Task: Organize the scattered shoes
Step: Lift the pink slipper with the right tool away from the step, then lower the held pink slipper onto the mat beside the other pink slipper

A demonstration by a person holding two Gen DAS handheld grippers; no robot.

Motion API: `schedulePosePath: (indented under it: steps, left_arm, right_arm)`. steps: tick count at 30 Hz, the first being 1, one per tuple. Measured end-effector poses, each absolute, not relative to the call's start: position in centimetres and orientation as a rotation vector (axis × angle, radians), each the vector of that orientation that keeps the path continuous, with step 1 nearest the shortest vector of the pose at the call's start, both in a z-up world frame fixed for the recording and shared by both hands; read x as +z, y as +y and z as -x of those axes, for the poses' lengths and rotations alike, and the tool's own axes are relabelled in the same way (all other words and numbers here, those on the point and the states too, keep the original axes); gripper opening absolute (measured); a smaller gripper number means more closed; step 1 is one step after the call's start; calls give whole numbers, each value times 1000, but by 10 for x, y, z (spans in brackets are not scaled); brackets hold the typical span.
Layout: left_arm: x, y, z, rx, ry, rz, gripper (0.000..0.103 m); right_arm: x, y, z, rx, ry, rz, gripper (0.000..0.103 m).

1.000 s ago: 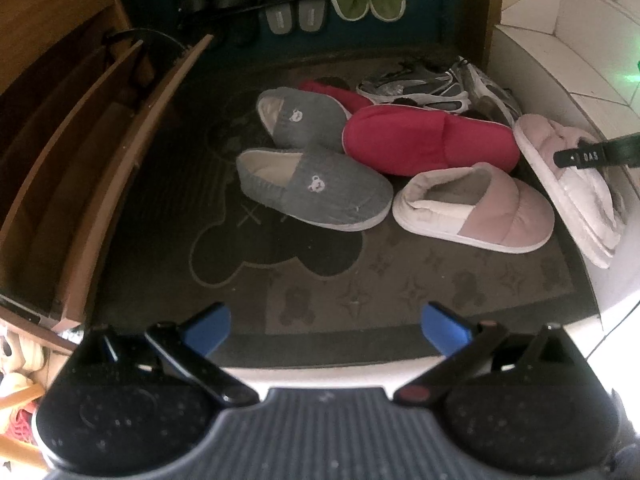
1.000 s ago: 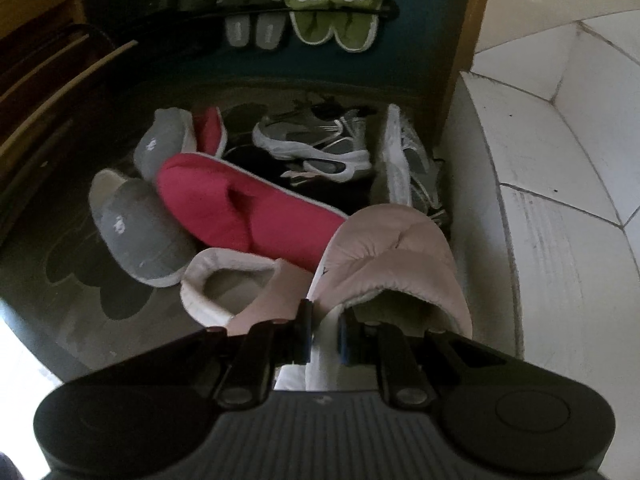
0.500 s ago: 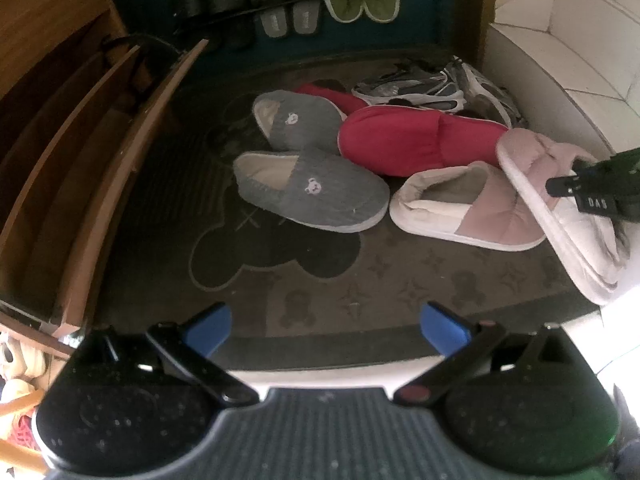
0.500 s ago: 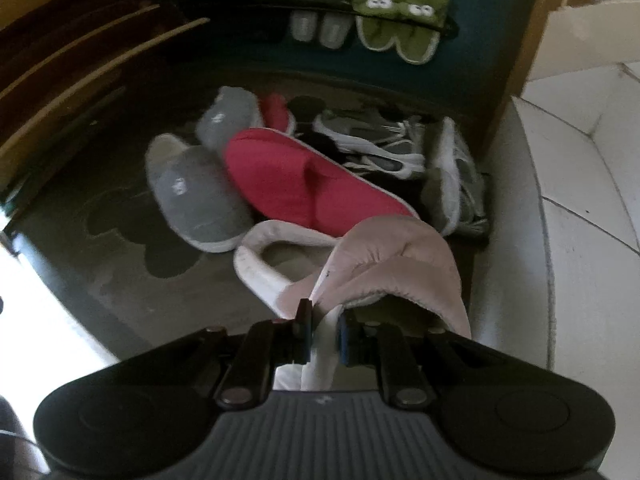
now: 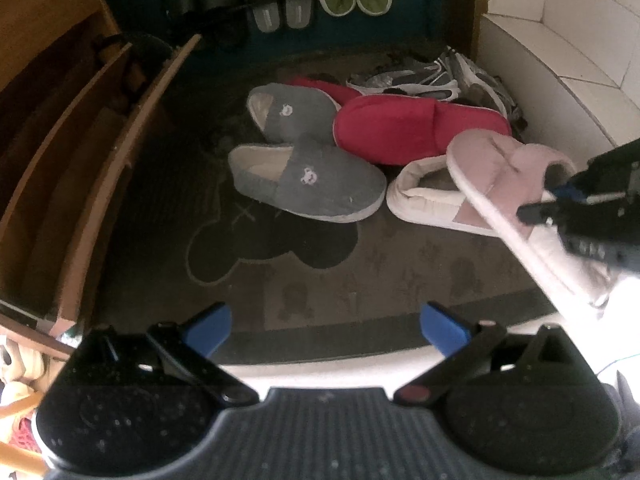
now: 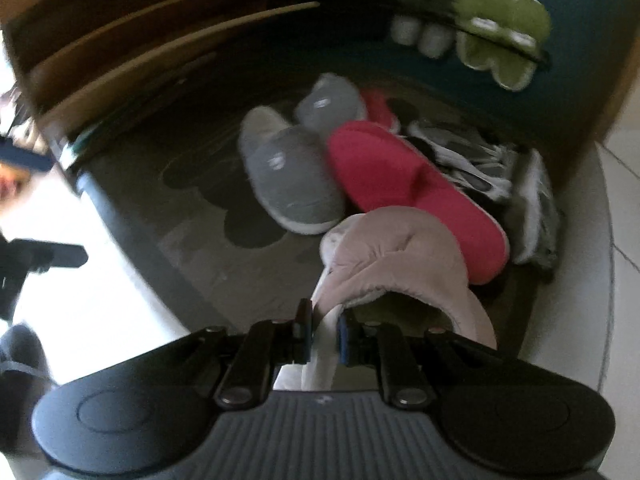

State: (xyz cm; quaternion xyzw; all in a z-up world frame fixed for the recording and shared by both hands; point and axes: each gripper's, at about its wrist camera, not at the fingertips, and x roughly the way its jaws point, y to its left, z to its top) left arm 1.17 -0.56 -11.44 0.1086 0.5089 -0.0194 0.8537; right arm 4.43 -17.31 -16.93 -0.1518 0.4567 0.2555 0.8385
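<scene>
Right wrist view: your right gripper (image 6: 324,334) is clenched on the soft rim of the puffy pink slipper (image 6: 396,264), lifted above the flat dark mat (image 5: 328,276). Your left gripper (image 5: 324,324) hangs released, blue pads spread.

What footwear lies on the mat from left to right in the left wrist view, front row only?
Grey slipper with bear emblem → pink slipper on the mat → lifted pink slipper held in the right gripper.
</scene>
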Motion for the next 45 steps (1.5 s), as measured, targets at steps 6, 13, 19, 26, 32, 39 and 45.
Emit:
schedulePosePath:
  steps: [6,13,19,26,32,39,45]
  left_arm:
    - [-117,-6,-11,-48,1077,-237,102]
    - [-115,-6,-5,-74,1066,-238,102]
    - [-117,0,-1,-69,1075,-241,102]
    - [-120,9,1,-68,1088,-238,102]
    - [-121,14,4,-60,1099,-245,102]
    - [-126,22,5,-44,1113,-235,102]
    - [-132,23,5,-44,1132,-231,102]
  right_arm:
    - [-178,-164,-38,565,968,350,12]
    - [-168,-162,-38,592,974,367,12]
    - [-168,-157,-34,620,1004,422,12]
    - [-169,-143,-22,697,1027,513,12]
    - [-179,-130,-13,743,1036,556,12]
    - [-202,-112,0,823,1017,635,12]
    - [-236,-112,6,857,990,709,12]
